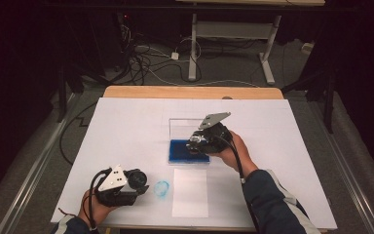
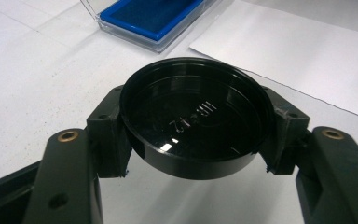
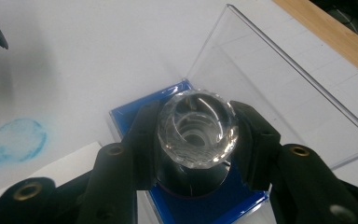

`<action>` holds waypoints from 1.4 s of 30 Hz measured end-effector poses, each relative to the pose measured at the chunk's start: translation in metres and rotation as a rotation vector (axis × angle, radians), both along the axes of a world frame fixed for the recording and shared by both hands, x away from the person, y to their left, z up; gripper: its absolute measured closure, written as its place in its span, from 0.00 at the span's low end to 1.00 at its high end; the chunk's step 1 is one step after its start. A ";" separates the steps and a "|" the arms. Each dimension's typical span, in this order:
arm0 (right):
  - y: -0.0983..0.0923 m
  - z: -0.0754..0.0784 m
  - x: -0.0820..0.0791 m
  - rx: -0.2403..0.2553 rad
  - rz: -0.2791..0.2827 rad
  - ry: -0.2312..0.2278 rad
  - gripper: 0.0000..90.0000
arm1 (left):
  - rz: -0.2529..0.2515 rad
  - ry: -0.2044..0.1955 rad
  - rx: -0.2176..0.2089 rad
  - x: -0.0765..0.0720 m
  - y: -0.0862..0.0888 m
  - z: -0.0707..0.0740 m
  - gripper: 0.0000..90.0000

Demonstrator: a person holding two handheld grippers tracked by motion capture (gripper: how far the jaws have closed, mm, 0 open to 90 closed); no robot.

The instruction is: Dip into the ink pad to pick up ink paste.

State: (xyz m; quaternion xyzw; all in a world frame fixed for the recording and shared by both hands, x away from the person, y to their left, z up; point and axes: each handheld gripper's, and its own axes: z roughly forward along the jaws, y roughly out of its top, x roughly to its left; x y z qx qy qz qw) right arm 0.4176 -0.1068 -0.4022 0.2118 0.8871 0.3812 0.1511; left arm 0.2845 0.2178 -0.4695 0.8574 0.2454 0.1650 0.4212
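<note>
My left gripper (image 1: 137,181) rests near the table's front left, shut on a round black cap (image 2: 193,116) whose hollow side faces the camera. My right gripper (image 1: 196,145) is over the blue ink pad (image 1: 180,152), which lies in a clear case with its lid (image 1: 187,127) standing open. This gripper is shut on a stamp with a clear faceted knob (image 3: 196,128) and a black body. The stamp stands upright on the blue ink pad (image 3: 126,116); its bottom face is hidden. A round blue stamp print (image 1: 161,188) marks the white table cover between the two grippers.
A white sheet of paper (image 1: 190,192) lies at the front, just below the ink pad. The white cover (image 1: 126,126) spans most of the wooden table (image 1: 190,91). Cables and a desk frame (image 1: 233,44) are on the floor behind.
</note>
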 end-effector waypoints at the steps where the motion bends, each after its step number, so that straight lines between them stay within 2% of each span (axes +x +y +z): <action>1: -0.001 0.001 -0.001 0.006 -0.001 0.003 0.63 | 0.001 -0.001 0.000 0.000 0.000 0.000 0.40; 18: -0.015 0.004 -0.012 0.044 0.007 -0.020 0.63 | 0.008 0.001 0.000 0.000 0.000 0.000 0.40; 42: -0.023 0.010 -0.041 0.075 0.083 -0.039 0.63 | 0.013 -0.006 -0.010 0.001 0.001 0.001 0.40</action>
